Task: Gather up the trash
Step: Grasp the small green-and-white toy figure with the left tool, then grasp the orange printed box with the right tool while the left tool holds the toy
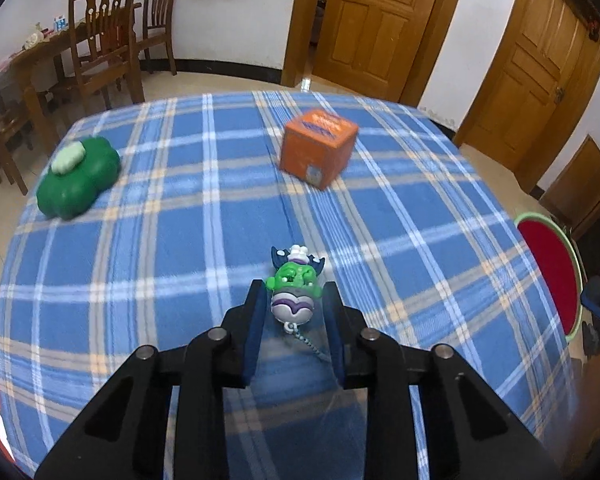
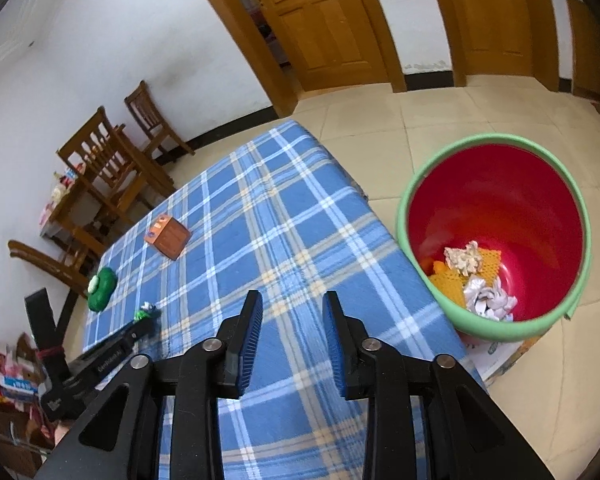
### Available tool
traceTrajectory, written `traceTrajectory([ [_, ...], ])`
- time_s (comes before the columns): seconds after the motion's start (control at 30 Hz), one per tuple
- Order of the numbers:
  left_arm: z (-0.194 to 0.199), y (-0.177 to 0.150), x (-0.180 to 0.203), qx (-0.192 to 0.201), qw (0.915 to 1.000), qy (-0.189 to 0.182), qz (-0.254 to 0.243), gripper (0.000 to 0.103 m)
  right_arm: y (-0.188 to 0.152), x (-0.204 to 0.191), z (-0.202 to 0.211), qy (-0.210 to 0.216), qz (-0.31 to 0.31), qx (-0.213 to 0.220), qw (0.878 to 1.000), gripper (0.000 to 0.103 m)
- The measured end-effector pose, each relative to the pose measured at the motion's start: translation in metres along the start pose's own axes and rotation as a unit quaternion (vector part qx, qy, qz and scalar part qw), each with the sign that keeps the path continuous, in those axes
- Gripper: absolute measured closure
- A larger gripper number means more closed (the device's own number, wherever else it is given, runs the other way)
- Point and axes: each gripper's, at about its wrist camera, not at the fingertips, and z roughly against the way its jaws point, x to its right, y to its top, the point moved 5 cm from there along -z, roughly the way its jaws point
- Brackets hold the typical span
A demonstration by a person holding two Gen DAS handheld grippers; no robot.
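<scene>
- The table [image 1: 140, 280], under a blue plaid cloth, fills most of both wrist views; wooden chairs [image 1: 100, 40] stand beyond its far edge by the white wall.
- The bin [image 2: 416, 200], red inside with a green rim, stands on the tiled floor just beside the table's right edge; crumpled foil wads [image 2: 488, 300] and yellow mesh lie at its bottom.
- The left gripper [image 1: 296, 292] points down at the cloth, its two fingers close on either side of the figure; whether the pads press on it I cannot tell.
- The right gripper [image 2: 292, 300] hangs over the table's near right part, fingers apart with nothing between them.
- A green clover-shaped toy [image 1: 78, 184] lies at the far left of the cloth.
- An orange box [image 1: 318, 146] sits tilted, well apart from it toward the far middle.
- A small green-faced figure [image 1: 296, 280] with a bead chain lies on the cloth between the left fingertips.
</scene>
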Motion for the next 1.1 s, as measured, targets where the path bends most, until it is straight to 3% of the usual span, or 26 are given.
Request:
traceTrajectory([
  [0.2, 0.001, 0.027, -0.017, 0.023, 0.9995, 0.016, 0.012, 0.074, 0.009, -0.021, -0.014, 0.001, 0.031, -0.004, 0.999, 0.053],
  [0.37, -0.003, 0.049, -0.033, 0.043, 0.9976, 0.049, 0.023, 0.074, 0.016, -0.041, -0.029, -0.001, 0.057, -0.010, 0.998, 0.052],
  [0.47, -0.008, 0.056, -0.044, 0.049, 0.9965, 0.057, 0.036, 0.074, 0.020, -0.051, -0.041, 0.001, 0.067, -0.015, 0.998, 0.044],
  [0.73, -0.021, 0.058, -0.070, 0.055, 0.9936, 0.076, 0.063, 0.074, 0.031, -0.085, -0.078, 0.005, 0.097, -0.027, 0.995, 0.038],
  [0.83, -0.026, 0.054, -0.075, 0.048, 0.9937, 0.073, 0.070, 0.074, 0.033, -0.099, -0.093, 0.010, 0.114, -0.036, 0.993, 0.028],
  [1.1, -0.021, 0.051, -0.089, 0.055, 0.9913, 0.077, 0.091, 0.074, 0.035, -0.140, -0.132, 0.019, 0.166, -0.055, 0.984, 0.025],
])
